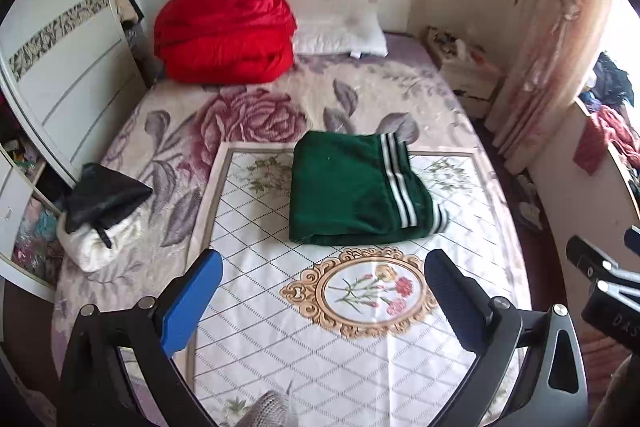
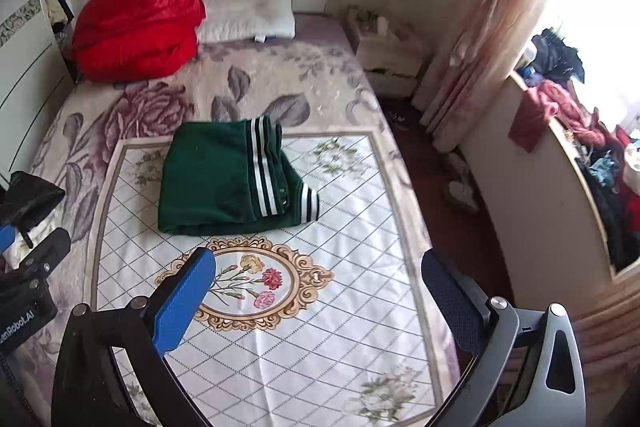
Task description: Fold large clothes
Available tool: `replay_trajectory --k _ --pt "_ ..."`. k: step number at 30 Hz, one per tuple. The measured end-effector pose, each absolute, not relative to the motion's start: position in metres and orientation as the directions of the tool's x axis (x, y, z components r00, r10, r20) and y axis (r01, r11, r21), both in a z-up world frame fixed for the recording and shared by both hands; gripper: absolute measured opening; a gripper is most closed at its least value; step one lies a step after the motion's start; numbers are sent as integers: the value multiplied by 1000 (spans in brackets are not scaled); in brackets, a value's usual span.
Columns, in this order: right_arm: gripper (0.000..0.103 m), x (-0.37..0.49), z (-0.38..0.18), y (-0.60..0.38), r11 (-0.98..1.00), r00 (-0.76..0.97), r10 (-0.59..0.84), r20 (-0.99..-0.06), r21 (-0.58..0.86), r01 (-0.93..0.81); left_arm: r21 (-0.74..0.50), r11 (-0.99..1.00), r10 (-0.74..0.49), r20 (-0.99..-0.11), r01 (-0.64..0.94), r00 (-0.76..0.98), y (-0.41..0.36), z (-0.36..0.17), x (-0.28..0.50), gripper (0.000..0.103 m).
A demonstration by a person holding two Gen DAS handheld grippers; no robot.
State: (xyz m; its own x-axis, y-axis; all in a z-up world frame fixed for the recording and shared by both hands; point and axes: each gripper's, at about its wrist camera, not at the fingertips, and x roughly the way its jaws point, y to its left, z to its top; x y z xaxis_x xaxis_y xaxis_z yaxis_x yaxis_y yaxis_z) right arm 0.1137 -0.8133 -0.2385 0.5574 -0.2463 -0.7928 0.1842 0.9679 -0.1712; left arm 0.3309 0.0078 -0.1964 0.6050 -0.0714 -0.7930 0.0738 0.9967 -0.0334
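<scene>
Beyond the wide-spread, empty left gripper (image 1: 322,265) and right gripper (image 2: 318,265), the folded green velvety striped garment (image 1: 352,191) looks soft, floppy; best pinched at its corners.

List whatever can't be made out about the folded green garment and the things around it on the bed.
- Green garment: both views show only its folded outside, so what kind of garment it is stays unclear.
- Black item on the white bundle: crumpled in the left wrist view, cut by the edge in the right.
- Nightstand clutter: too small, both views.
- Windowsill clothes: washed out by glare.
- Left tool and right tool: open and empty.
</scene>
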Motion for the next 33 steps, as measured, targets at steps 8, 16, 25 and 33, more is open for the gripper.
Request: replay_trajectory --k 8,16,25,33 --pt "103 14 -129 -807 970 642 -237 -729 -141 198 -35 995 -87 -747 92 659 9 -104 241 103" --pt "103 -59 -60 -796 971 709 -238 -664 -138 197 -52 996 -92 -702 79 706 17 -55 187 103" --pt "103 -108 -25 -800 970 749 -244 -616 -138 202 -59 997 -81 -665 56 742 18 -33 156 103" --pt "103 -131 -11 -808 967 772 -254 -582 -142 211 -42 999 -28 -626 3 780 21 -23 145 103"
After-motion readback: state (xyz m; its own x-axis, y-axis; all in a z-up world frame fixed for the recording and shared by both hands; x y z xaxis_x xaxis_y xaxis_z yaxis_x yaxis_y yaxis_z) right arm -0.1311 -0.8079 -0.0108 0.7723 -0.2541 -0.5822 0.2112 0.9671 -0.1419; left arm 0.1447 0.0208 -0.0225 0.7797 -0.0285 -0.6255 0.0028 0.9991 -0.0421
